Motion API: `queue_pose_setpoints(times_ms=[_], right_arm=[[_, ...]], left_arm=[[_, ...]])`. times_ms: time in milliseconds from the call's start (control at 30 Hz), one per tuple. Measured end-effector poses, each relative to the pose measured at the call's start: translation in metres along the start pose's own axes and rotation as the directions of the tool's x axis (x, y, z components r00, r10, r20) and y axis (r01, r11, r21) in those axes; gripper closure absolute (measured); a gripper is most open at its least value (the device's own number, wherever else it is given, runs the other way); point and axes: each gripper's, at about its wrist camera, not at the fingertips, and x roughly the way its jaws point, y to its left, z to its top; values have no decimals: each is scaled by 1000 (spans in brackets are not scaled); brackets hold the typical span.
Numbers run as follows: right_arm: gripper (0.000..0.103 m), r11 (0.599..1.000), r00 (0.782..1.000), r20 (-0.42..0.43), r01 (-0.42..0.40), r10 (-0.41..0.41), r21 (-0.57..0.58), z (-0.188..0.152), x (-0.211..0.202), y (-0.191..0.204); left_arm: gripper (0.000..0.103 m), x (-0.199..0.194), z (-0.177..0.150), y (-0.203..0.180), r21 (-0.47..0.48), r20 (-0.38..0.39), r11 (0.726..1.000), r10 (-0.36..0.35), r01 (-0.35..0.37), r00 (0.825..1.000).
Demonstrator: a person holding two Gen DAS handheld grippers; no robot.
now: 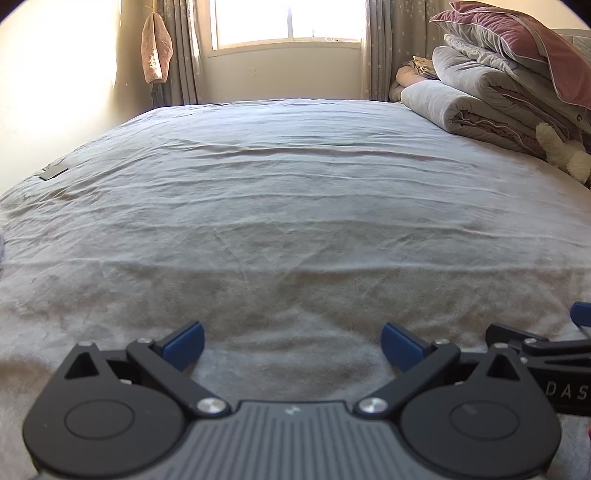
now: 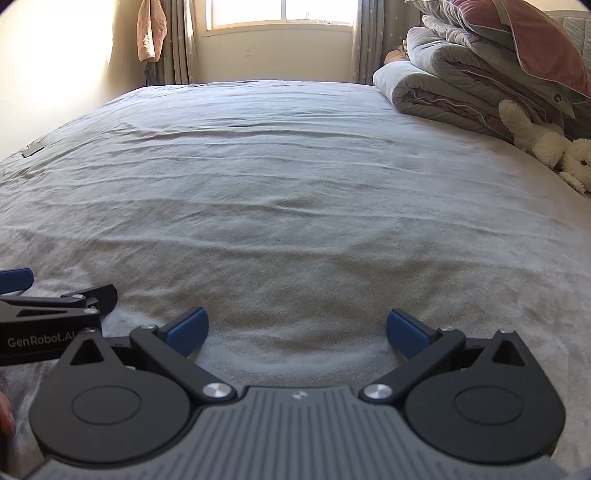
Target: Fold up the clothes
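My left gripper (image 1: 292, 345) stands open wide over the near part of a bed covered by a pale grey sheet (image 1: 295, 206), with nothing between its blue pads. My right gripper (image 2: 297, 332) is open just as wide beside it, also holding nothing. Each gripper's side shows at the edge of the other's view: the right one (image 1: 576, 328) at the right edge of the left wrist view, the left one (image 2: 22, 291) at the left edge of the right wrist view. No garment lies on the sheet (image 2: 295, 192) in front of either gripper.
Folded grey and mauve quilts (image 1: 491, 99) with a pillow (image 1: 524, 48) are stacked at the bed's far right, a cream plush toy (image 2: 546, 147) beside them. A flat dark object (image 1: 53, 171) lies at the left edge. A pink cloth (image 1: 157, 48) hangs by the curtained window (image 1: 288, 22).
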Motion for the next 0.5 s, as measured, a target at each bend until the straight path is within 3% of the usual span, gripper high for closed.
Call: queue_pose_setpoints(times_ms=[500], right_arm=[[0, 1000, 1000, 2, 4, -4, 5, 0, 1, 0]], left_arm=[[1, 0, 0, 0, -2, 2, 1000, 6, -6, 1000]])
